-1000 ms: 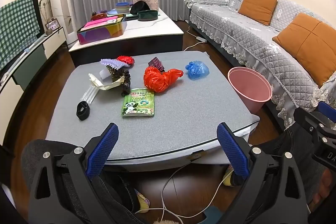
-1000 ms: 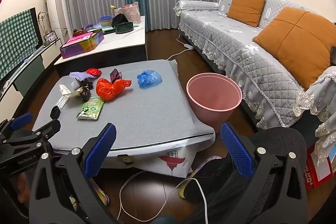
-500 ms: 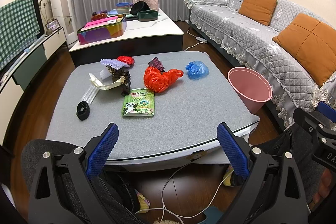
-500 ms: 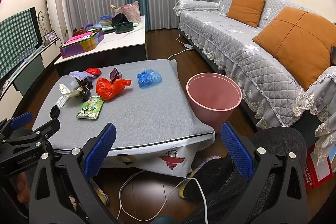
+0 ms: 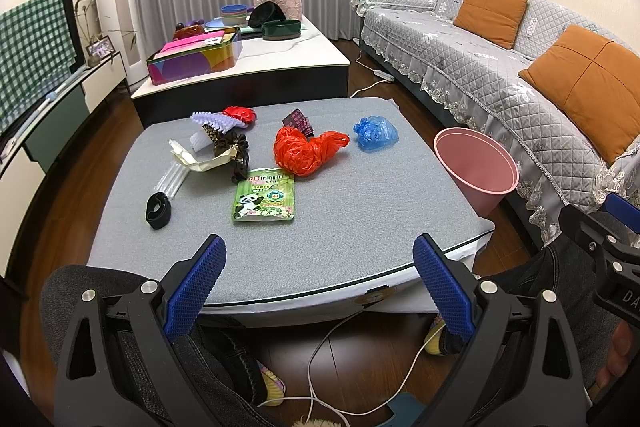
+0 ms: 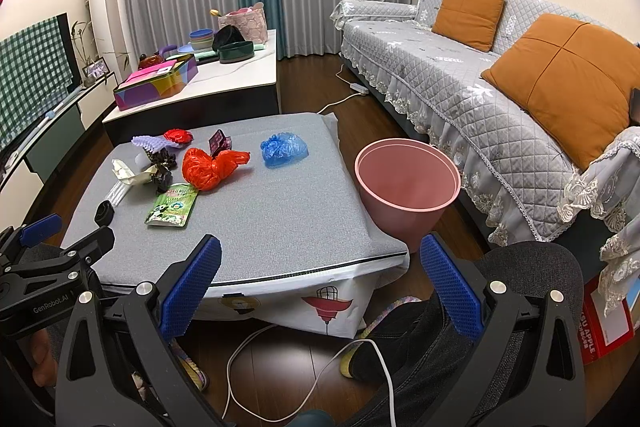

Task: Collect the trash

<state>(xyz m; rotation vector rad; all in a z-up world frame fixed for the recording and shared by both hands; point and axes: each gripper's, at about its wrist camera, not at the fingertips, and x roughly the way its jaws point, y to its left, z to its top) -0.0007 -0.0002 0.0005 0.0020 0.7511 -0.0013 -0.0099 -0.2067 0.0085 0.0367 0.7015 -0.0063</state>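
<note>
The left tongs (image 5: 318,283) are held low in front of the near edge of the desk (image 5: 360,227), and their two blue fingers stand wide apart with nothing between them. The right tongs (image 6: 320,279) are in the same state, wide apart and empty, near the right front corner of the desk.

The trash lies on the far half of the grey desk top. A red plastic bag (image 5: 306,151) is near the middle, and a blue plastic bag (image 5: 376,133) lies just to the right of it, apart from it. A green packet with a panda (image 5: 265,200) lies flat in front of the red bag, with its top edge just beside it. A small dark checked wrapper (image 5: 298,121) stands behind the red bag. To the left there is a heap of cream paper (image 5: 196,161), a dark crumpled wrapper (image 5: 234,151), a pale purple piece (image 5: 214,121) and a small red piece (image 5: 240,115). A black ring (image 5: 159,211) lies alone near the left edge.

A pink bin (image 6: 406,187) stands on the floor, just beside the right side of the desk, between it and the grey sofa (image 6: 500,115). It looks empty inside.
</note>
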